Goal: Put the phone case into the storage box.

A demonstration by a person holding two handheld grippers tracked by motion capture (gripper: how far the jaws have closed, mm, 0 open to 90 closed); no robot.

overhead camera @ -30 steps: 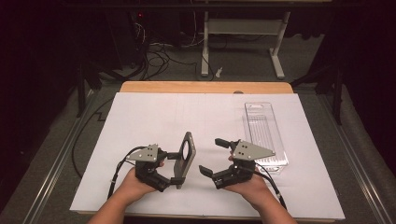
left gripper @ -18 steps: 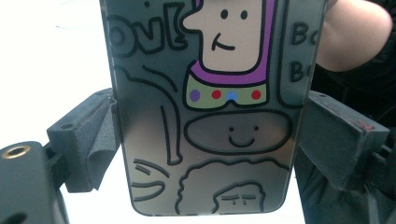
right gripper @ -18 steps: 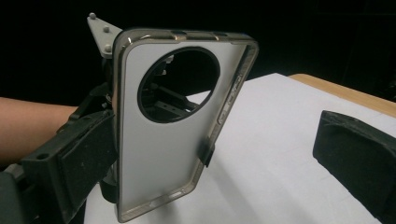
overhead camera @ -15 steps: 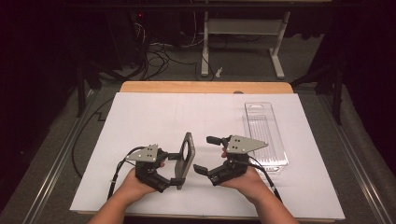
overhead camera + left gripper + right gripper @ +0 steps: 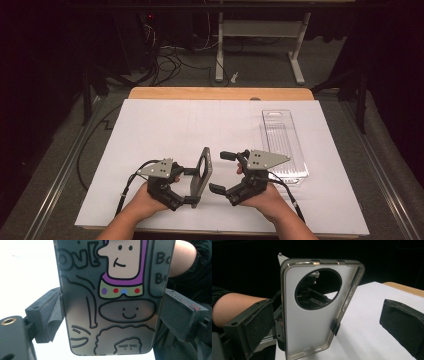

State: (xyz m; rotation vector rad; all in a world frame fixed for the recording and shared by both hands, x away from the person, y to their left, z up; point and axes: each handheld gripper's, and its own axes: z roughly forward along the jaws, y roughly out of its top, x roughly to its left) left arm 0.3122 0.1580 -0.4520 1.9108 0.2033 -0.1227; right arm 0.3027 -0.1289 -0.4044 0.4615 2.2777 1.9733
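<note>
- Between the jaws of the left gripper (image 5: 192, 186) a phone case (image 5: 201, 175) was clamped by its two long edges and held upright on edge above the white table cover (image 5: 165, 130), near the front of the table.
- Through the left gripper view, the printed back of the phone case (image 5: 112, 297) faced the camera, with cartoon figures and lettering on a grey ground; both jaws pressed its sides squarely.
- On the right side, the right gripper (image 5: 223, 171) stood with its jaws spread wide and nothing between them, just beside the case but apart from it.
- Compared with the high view of a second earlier, the right gripper had closed in toward the case and turned slightly; the left gripper and case had not shifted.
- Along the right gripper view, the hollow inner face of the phone case (image 5: 312, 322), with its round camera opening, sat between the spread jaws, nearer the left jaw.
- Judgement: the approach suggested a second grip on the case, either a handover or a two-handed hold; no contact was yet made.
- Farther right, a clear plastic tray (image 5: 284, 145) lay flat on the cover, untouched, well apart from the case, and was the likely destination.
</note>
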